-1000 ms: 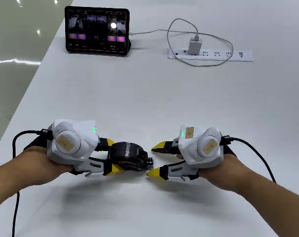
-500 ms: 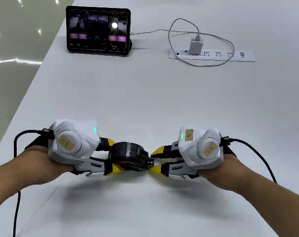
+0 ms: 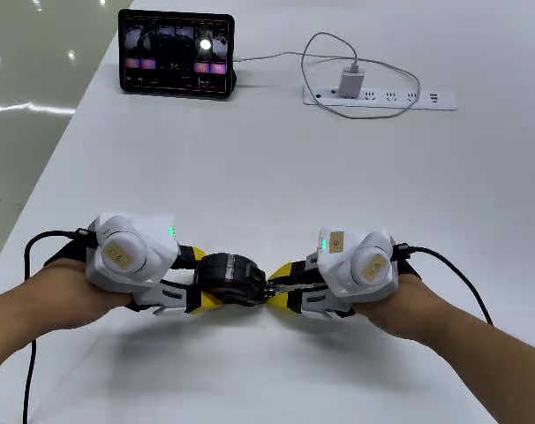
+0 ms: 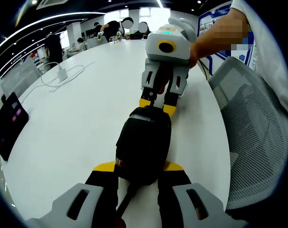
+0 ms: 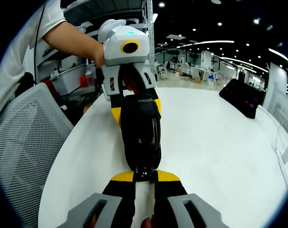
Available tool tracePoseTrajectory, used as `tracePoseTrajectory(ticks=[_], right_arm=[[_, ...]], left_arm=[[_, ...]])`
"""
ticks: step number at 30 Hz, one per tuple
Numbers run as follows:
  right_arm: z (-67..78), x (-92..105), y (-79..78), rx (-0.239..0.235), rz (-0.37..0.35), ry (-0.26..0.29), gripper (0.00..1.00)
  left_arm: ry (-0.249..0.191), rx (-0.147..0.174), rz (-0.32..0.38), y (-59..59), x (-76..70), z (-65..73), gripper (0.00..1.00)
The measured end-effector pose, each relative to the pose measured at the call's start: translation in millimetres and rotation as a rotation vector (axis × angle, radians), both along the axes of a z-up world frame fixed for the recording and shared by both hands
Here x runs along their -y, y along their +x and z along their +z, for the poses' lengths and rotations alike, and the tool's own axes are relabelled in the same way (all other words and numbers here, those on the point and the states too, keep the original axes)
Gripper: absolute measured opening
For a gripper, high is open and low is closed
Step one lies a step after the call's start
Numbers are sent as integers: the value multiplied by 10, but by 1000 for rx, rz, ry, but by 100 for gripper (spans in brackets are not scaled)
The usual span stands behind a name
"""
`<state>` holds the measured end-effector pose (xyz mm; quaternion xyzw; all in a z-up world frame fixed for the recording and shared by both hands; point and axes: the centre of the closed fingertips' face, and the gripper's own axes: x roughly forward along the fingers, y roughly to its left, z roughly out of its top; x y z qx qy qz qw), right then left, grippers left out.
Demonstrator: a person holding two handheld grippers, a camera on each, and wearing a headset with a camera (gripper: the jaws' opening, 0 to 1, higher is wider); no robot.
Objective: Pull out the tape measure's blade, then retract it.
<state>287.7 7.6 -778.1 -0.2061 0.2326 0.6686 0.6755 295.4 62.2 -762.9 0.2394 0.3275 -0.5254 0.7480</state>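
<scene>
left claw [image 3: 202, 279]: clamped on tape measure [image 3: 234, 279] case, low on counter [image 3: 276, 177]
right claw [image 3: 275, 287]: pinched on blade tab [image 5: 143, 172], as far as I can see
risk: shallow pinch, so tab could slip when I pull
change: right claw was spread and apart a second ago, now closed at the tab

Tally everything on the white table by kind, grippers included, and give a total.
Grippers: 2, the left gripper and the right gripper
Tape measure: 1
Tablet: 1
Power strip: 1
Charger with its cable: 1
Total: 6
</scene>
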Motion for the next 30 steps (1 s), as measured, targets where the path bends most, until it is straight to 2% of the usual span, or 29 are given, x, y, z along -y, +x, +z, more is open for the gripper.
tracePoseTrajectory(ticks=[8, 30], right_arm=[[-4, 7, -2, 1, 4, -3, 11], [-5, -6, 7, 2, -20, -7, 11]], left_arm=[[13, 1, -7, -2, -3, 1, 26], [5, -2, 4, -8, -2, 10, 26]])
